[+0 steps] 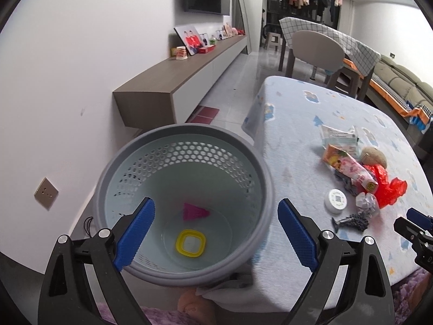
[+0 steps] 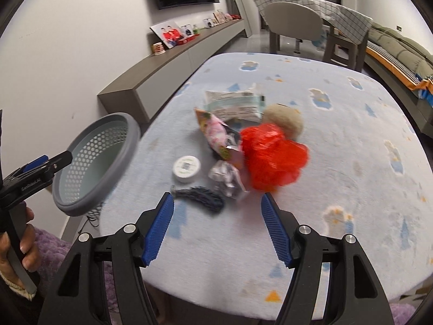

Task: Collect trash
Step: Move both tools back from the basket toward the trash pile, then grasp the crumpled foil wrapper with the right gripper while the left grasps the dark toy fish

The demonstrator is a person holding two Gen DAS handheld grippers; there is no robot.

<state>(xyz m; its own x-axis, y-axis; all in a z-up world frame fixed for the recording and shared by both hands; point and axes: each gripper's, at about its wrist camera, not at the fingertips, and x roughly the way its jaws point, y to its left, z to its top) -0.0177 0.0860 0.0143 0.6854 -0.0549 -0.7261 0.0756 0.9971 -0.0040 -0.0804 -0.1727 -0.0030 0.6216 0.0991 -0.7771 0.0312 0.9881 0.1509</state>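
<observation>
Bin point(image 1: 186, 162) beside counter point(image 2: 338, 124) edge: pink scrap point(image 1: 195, 211), yellow lid point(image 1: 190, 243) already in. Pile point(image 2: 243, 149) mid-counter not yet collected. My left tool point(image 1: 216, 233) released over bin, right tool point(image 2: 217, 227) released near pile. Early stage.
</observation>
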